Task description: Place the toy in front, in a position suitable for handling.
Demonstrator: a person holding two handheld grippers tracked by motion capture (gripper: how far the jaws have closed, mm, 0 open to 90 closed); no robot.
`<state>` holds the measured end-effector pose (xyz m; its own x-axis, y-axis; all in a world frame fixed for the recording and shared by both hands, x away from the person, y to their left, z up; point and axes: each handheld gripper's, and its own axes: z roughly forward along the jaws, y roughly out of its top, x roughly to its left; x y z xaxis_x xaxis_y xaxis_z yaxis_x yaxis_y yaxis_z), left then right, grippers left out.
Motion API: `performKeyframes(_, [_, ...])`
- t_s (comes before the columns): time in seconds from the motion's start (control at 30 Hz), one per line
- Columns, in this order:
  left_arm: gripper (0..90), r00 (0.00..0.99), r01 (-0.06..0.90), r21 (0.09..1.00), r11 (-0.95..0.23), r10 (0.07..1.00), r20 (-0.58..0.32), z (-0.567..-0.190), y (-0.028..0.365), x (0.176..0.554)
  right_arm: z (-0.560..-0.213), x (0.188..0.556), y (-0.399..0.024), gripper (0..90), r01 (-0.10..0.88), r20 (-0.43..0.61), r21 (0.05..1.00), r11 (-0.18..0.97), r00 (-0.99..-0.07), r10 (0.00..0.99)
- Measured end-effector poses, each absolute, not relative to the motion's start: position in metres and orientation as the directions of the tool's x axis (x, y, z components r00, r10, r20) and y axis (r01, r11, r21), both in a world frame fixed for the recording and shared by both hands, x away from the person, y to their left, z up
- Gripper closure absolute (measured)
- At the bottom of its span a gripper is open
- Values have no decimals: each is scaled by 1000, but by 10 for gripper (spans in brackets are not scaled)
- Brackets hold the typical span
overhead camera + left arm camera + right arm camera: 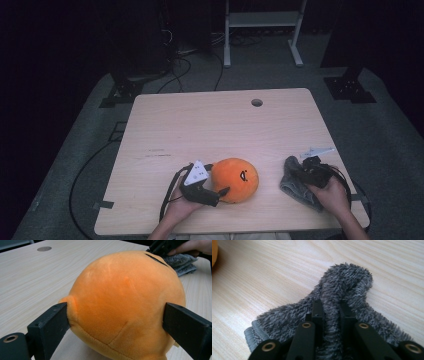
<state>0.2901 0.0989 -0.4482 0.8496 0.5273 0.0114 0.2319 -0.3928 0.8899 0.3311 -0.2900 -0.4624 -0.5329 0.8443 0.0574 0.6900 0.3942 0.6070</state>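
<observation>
Orange plush ball (125, 305) (no label readable) clamped by left gripper (116, 322); right gripper (329, 311) pinches grey cloth (347, 282).

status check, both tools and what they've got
Left tool clamped on orange plush ball. Right tool pinched shut on a fold of grey cloth. Both on table, nothing in the way.

toys: one orange plush ball (235, 179); cloths: one grey cloth (296, 184); tables: one table (200, 125)

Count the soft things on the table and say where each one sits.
2. The orange plush ball sits near the front edge, between the left gripper's jaws. The grey fuzzy cloth lies at the front right, pinched by the right gripper.
</observation>
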Motion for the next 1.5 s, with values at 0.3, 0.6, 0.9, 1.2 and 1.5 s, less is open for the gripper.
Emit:
performKeyframes(0.3, [75, 839, 250, 891, -380, 545, -3, -450, 97, 293, -394, 282, -255, 796, 404, 137, 845, 350, -796, 589])
performKeyframes(0.6, [117, 817, 274, 888, -370, 577, -12, -451, 92, 294, -412, 264, -184, 791, 285, -15, 822, 493, -854, 519])
performKeyframes(0.9, [127, 818, 277, 884, -377, 576, -11, -452, 90, 294, -423, 265, -210, 793, 377, 21, 802, 462, -792, 610])
performKeyframes(1.2, [137, 816, 286, 884, -369, 578, -23, -454, 91, 295, -421, 272, -193, 789, 332, 14, 817, 471, -829, 560])
performKeyframes(1.5, [135, 829, 224, 883, -413, 557, 50, -452, 86, 289, -411, 280, -215, 786, 396, 122, 853, 340, -785, 608])
